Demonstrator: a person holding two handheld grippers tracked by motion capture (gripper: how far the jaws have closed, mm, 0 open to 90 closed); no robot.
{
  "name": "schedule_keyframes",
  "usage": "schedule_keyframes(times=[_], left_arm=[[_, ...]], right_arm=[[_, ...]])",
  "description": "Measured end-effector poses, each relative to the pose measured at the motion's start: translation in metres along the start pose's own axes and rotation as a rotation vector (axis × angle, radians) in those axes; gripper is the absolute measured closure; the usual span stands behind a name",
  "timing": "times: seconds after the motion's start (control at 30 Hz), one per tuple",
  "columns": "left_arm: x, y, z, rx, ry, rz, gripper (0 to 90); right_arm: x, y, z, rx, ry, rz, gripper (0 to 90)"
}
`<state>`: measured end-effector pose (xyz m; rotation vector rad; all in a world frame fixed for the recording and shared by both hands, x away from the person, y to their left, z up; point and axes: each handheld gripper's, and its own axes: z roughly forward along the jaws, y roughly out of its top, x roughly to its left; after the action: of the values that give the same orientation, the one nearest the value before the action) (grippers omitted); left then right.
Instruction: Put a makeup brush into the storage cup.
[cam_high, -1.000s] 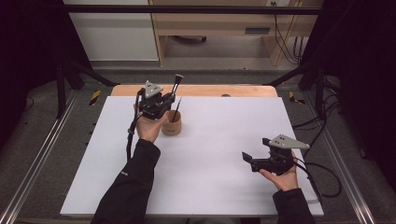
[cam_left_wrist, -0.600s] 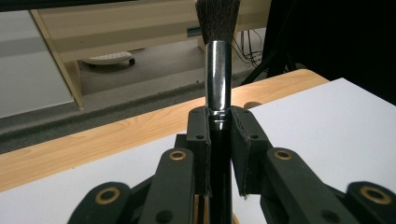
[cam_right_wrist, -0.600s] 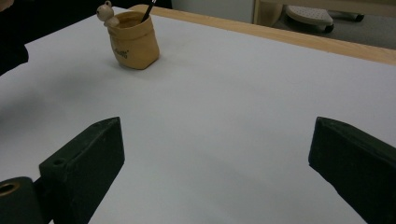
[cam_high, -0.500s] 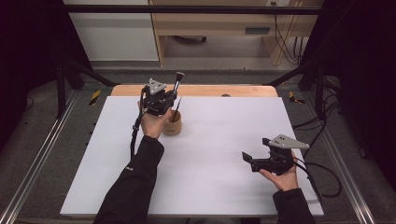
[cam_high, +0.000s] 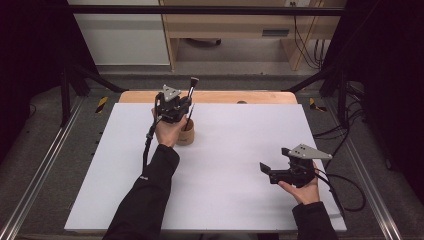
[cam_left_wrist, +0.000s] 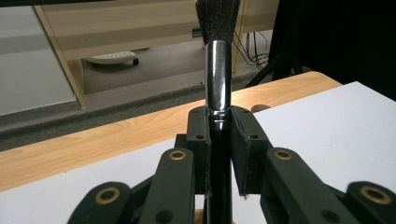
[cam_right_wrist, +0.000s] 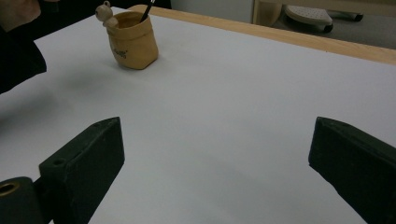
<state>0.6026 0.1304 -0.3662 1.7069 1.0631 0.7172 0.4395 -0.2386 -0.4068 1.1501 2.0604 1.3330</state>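
My left gripper is shut on the black handle of a makeup brush, held nearly upright with the bristles up. In the left gripper view both pads clamp the handle just below the chrome ferrule of the brush, so the left gripper is closed tight. The handle's lower end reaches into the mouth of a small tan cup, which stands right behind the left hand. That tan cup has a small figure on its rim. My right gripper rests low at the front right. In its own view the right gripper is open with nothing between its jaws.
A white mat covers most of the table, and a strip of wooden tabletop shows along the far edge. Beyond the table stand pale cabinets and cables on the floor. Metal rails run along both sides.
The left hand has shifted a little to the right and slightly down with the brush, over the cup. The right hand has kept still.
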Motion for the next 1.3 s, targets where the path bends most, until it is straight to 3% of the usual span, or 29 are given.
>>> schedule_keyframes(times=[0.67,1.3], left_arm=[[0.001,-0.021,0.021,0.027,0.013,0.005,78.0],[-0.002,-0.045,0.024,0.034,0.008,0.019,78.0]], right_arm=[[0.000,0.000,0.000,0.000,0.001,0.000,4.1],[0.000,0.000,-0.001,-0.003,0.000,0.002,4.1]])
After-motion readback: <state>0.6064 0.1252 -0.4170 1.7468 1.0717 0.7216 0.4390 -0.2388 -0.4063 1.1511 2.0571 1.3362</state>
